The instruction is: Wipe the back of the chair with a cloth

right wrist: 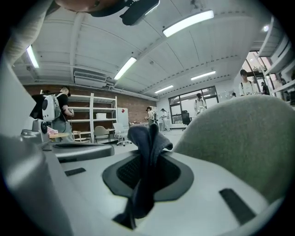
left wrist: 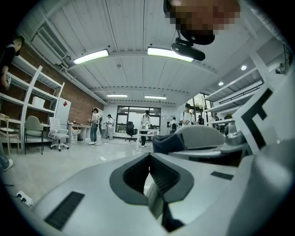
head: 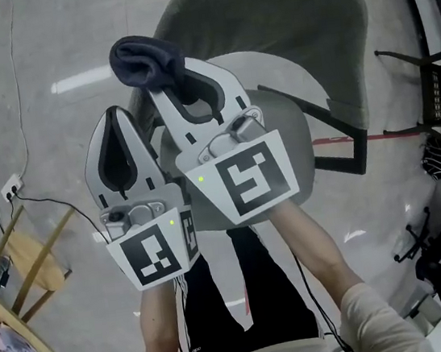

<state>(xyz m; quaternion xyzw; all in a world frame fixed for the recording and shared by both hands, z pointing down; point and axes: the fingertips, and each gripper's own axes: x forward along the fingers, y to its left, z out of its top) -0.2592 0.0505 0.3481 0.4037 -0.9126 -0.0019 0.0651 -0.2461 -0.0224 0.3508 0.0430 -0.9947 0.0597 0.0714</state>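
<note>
My right gripper (head: 169, 87) is clenched on the cloth (head: 147, 58). In the right gripper view the jaws pinch the dark blue fabric between them. A bunched end pokes out past the tips and a tail hangs back through the gap toward the camera. From the head view, the cloth's bundle sits at the jaw tips, just beside the left edge of the chair (head: 278, 8) back. In the right gripper view, the chair's grey back fills the right side, close to the cloth. I cannot tell whether the two touch.

My left gripper (head: 116, 112) has its jaws closed together with nothing between them. In its own view the tips meet at a point. It is held left of the right gripper and a little farther from the chair back, the two grippers close side by side. In the left gripper view, the cloth shows beyond the jaws and to their right, with the rounded chair back just behind it.

Both grippers are over the chair's left side, above the seat's near edge.
</note>
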